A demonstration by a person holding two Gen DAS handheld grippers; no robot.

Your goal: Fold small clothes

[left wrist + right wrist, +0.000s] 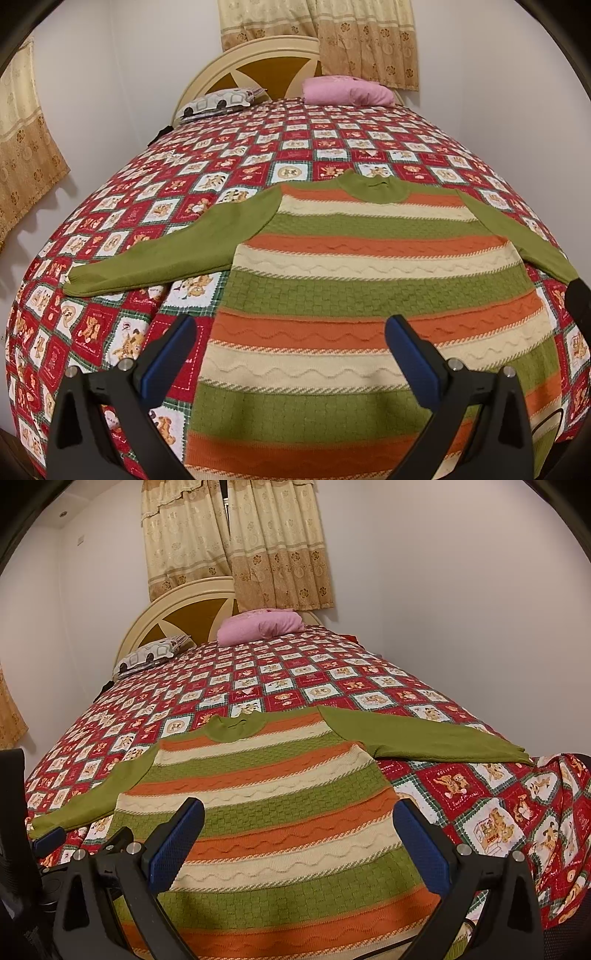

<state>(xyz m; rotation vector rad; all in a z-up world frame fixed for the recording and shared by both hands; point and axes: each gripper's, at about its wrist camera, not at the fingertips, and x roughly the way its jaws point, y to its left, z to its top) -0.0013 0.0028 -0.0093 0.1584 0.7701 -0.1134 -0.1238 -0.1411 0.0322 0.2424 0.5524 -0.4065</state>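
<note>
Both the left gripper (290, 345) and right gripper (299, 829) hover with fingers spread apart and empty above the striped sweater (354, 280) lying flat by the bed's (258, 155) near edge, whose quilt reads "HOLIDAY"

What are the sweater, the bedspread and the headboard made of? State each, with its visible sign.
Sweater: knitted yarn, probably wool or acrylic; raised cable and basket-weave stripes. Bedspread: printed woven cotton by its look; flat, matte. Headboard: likely painted wood, smooth cream frame; brown panels unclear.
</note>
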